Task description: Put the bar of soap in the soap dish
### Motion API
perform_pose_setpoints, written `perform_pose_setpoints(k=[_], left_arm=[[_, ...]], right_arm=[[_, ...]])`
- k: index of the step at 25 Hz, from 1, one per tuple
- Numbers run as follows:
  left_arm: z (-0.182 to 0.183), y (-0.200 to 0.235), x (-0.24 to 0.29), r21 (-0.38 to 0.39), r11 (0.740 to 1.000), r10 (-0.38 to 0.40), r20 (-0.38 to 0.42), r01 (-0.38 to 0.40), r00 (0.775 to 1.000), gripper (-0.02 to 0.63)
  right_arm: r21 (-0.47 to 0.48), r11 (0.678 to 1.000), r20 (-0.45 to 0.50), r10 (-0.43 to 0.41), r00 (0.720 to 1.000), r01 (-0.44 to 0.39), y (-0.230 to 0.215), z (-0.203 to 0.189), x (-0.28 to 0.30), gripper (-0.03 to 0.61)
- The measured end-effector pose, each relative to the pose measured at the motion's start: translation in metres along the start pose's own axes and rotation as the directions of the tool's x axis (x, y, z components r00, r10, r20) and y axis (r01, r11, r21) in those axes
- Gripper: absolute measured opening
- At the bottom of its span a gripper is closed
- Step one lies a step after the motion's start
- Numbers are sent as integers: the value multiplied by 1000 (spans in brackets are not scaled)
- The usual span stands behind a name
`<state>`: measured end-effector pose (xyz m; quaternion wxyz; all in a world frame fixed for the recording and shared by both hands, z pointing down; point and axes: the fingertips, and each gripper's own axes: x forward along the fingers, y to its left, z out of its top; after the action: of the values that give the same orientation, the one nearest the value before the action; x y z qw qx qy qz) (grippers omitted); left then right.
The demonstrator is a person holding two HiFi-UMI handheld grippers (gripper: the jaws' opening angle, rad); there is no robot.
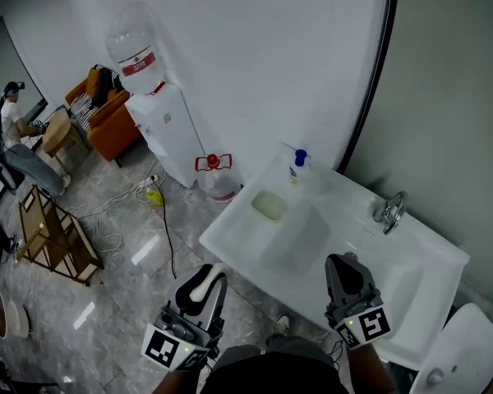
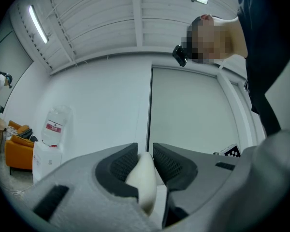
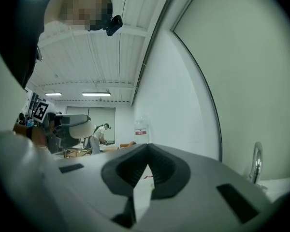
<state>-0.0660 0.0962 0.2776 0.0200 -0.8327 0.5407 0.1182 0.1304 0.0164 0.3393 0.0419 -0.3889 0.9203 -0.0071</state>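
Observation:
A white bar of soap (image 2: pixel 144 178) is clamped between the jaws of my left gripper (image 2: pixel 145 154). In the head view this gripper (image 1: pixel 207 279) hangs over the floor, in front of the white washbasin counter (image 1: pixel 230 235) and off its near left edge. A pale green soap dish (image 1: pixel 269 205) lies on the counter's left part, beyond the gripper. My right gripper (image 1: pixel 347 271) hovers over the counter's near edge, shut with nothing in it; in its own view the jaws (image 3: pixel 146 151) meet at the tips.
A tap (image 1: pixel 390 212) stands at the back right of the basin, and a blue-capped bottle (image 1: pixel 299 164) at the back corner. A water dispenser (image 1: pixel 160 121) and cables are on the floor to the left. A wooden rack (image 1: pixel 53 236) lies further left.

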Motion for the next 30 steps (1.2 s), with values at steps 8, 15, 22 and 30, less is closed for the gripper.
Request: perform_pose_setpoints(k=[8,15,22,30], left_arm=[[-1,7,24,12,1000,1,-3,-1,1000,101],[-15,34,46,-10,1000,-12,-17,12,1000,101],[-29,70,73,-58,997,-59,-38,57,998,100],[-57,90,105,-71,992,-110,-89,104,990,100]], right_arm=[[39,999,-25,15,1000,-14,-14,-16,17,14],[17,1000,-55,7,998,-6,-19,-19,42,14],[-40,998,-80,-42,996,39,-23,-15,75,14],[-40,997,-124,-68,990,64,-32,-30,100,14]])
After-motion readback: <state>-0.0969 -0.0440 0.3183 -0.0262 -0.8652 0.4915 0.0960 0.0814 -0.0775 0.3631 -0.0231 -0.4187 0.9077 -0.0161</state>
